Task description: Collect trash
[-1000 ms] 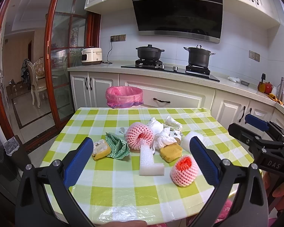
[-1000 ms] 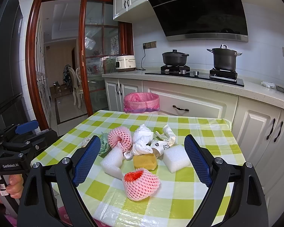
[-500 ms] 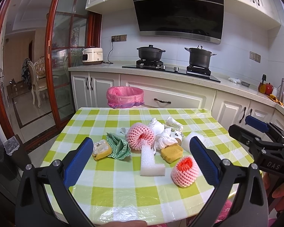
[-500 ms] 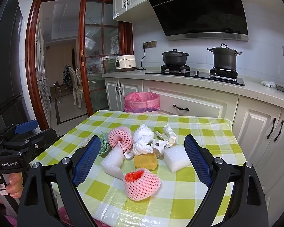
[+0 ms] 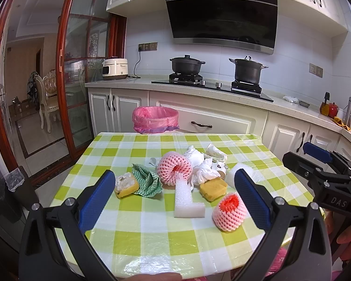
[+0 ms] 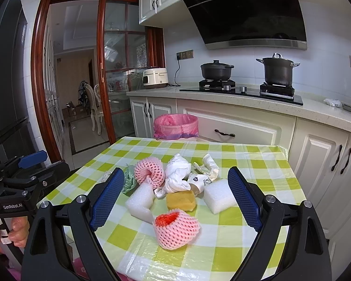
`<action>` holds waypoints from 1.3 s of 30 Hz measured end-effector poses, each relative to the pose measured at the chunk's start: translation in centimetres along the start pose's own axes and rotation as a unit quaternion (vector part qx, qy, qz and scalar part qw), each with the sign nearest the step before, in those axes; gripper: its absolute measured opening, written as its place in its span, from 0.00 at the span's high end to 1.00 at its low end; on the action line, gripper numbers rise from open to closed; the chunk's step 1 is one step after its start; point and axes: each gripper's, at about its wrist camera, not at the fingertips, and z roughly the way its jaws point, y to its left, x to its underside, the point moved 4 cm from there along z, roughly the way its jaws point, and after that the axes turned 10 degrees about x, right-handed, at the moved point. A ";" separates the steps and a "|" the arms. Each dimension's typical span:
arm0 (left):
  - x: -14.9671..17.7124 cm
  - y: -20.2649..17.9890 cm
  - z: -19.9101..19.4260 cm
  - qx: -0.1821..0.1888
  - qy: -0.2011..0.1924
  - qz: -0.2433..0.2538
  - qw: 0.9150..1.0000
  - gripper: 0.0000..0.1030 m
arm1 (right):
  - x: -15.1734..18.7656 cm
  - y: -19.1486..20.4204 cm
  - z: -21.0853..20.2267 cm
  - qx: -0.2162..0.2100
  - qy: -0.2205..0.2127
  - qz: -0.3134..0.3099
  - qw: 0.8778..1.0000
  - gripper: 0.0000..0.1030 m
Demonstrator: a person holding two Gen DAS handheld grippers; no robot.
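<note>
Trash lies in a pile on the green-checked table (image 5: 152, 231): two pink foam fruit nets (image 5: 229, 212) (image 5: 174, 168), an L-shaped white foam piece (image 5: 186, 200), a yellow sponge (image 5: 213, 188), a second sponge (image 5: 126, 183), a green cloth (image 5: 146, 181), crumpled white paper (image 5: 201, 166) and a white foam block (image 6: 218, 195). A bin with a pink bag (image 5: 155, 119) stands beyond the table's far edge. My left gripper (image 5: 174, 201) is open and empty above the near edge. My right gripper (image 6: 175, 200) is open and empty, with the near net (image 6: 175, 227) below it.
White cabinets and a counter (image 5: 222, 93) run behind the table, with two black pots (image 5: 187, 64) on the hob and a rice cooker (image 5: 114, 69). A glass sliding door (image 5: 82, 82) stands left. The right gripper's body (image 5: 327, 182) shows at right in the left wrist view.
Both grippers have stayed open and almost still; the left view has drifted very slightly. The trash has not moved.
</note>
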 end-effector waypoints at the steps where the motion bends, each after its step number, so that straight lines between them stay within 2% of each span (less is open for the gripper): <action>1: 0.0 0.0 0.0 0.000 0.000 0.000 1.000 0.04 | 0.0 0.1 0.0 0.000 0.000 0.000 1.000 0.18; 27: 0.4 -0.2 0.4 0.006 0.003 0.003 1.000 0.04 | -0.2 0.6 0.4 -0.001 0.001 0.002 1.000 0.18; 39: 1.3 0.0 2.0 0.003 0.012 0.004 1.000 0.04 | 1.1 0.1 1.5 -0.006 -0.002 0.019 1.000 0.18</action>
